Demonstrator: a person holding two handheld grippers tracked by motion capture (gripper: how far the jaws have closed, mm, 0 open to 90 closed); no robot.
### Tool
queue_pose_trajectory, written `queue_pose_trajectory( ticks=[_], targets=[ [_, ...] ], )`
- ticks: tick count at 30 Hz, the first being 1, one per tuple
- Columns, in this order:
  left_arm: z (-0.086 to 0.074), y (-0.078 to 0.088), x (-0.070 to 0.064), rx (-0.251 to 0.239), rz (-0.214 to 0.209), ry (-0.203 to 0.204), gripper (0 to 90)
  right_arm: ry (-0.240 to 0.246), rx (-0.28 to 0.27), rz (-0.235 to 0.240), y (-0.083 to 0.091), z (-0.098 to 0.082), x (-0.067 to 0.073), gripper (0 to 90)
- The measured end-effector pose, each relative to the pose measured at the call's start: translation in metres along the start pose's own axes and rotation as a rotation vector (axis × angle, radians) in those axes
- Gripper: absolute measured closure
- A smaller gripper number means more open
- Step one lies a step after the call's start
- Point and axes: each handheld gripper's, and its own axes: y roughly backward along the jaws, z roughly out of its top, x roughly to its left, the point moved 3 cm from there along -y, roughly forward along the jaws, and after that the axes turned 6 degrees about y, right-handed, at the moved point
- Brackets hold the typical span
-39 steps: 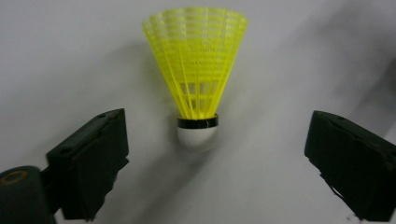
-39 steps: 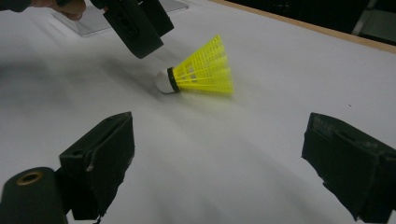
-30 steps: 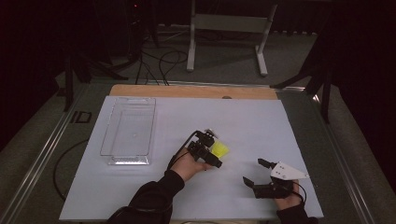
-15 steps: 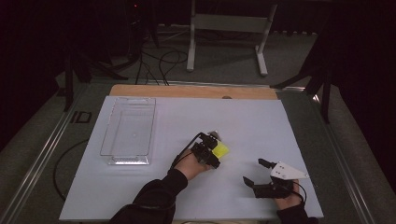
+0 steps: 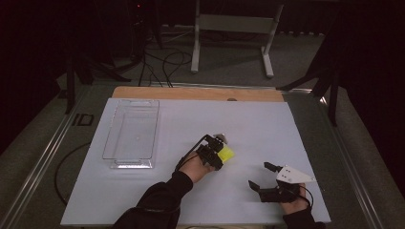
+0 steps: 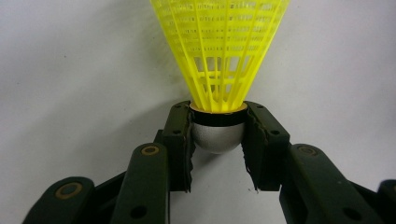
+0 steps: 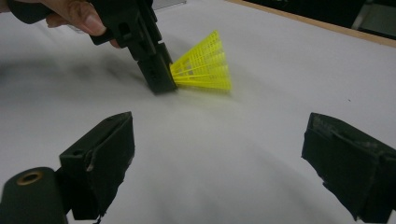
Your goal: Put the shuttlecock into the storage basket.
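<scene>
A yellow plastic shuttlecock (image 6: 219, 51) with a silver rounded head lies on the white table sheet. My left gripper (image 6: 218, 135) is shut on the shuttlecock's head, one jaw on each side. In the high view the left gripper (image 5: 216, 153) sits mid-table with the shuttlecock (image 5: 226, 153) pointing right. In the right gripper view the shuttlecock (image 7: 205, 65) lies low on the sheet in front of the left gripper (image 7: 156, 74). My right gripper (image 5: 260, 175) rests near the front right of the table, open and holding nothing, its jaws wide apart (image 7: 217, 158).
A clear plastic tray (image 5: 133, 133) stands on the left part of the white sheet (image 5: 267, 129). A wooden table edge (image 5: 191, 93) runs along the back. Beyond it are a metal stand's legs (image 5: 231, 28) and cables on the floor.
My left gripper has slid slightly forward and right with the shuttlecock between its jaws. The right gripper has stayed put.
</scene>
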Motion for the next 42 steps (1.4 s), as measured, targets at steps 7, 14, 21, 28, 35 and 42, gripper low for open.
queue_pose_trajectory(
  ticks=[7, 14, 21, 28, 35, 42],
  targets=[
    [0.001, 0.006, -0.003, 0.025, -0.033, -0.064, 65.7, 0.0, -0.003, 0.0, 0.0, 0.0, 0.0, 9.7],
    [-0.001, 0.013, -0.006, 0.062, -0.069, -0.13, 65.7, 0.0, -0.003, -0.001, 0.0, 0.0, 0.0, 9.7],
    [-0.002, 0.023, -0.007, 0.087, -0.092, -0.169, 65.8, 0.0, -0.001, 0.0, 0.0, 0.0, 0.0, 9.7],
    [-0.004, 0.036, -0.007, 0.091, -0.103, -0.204, 65.8, -0.001, -0.002, 0.001, 0.0, 0.0, 0.0, 9.8],
    [-0.011, 0.046, -0.004, 0.135, -0.106, -0.264, 65.7, -0.002, -0.002, 0.003, 0.0, 0.0, 0.001, 9.8],
    [-0.018, 0.054, -0.001, 0.149, -0.117, -0.291, 65.7, -0.002, -0.004, 0.002, 0.0, 0.001, 0.001, 9.8]
  ],
)
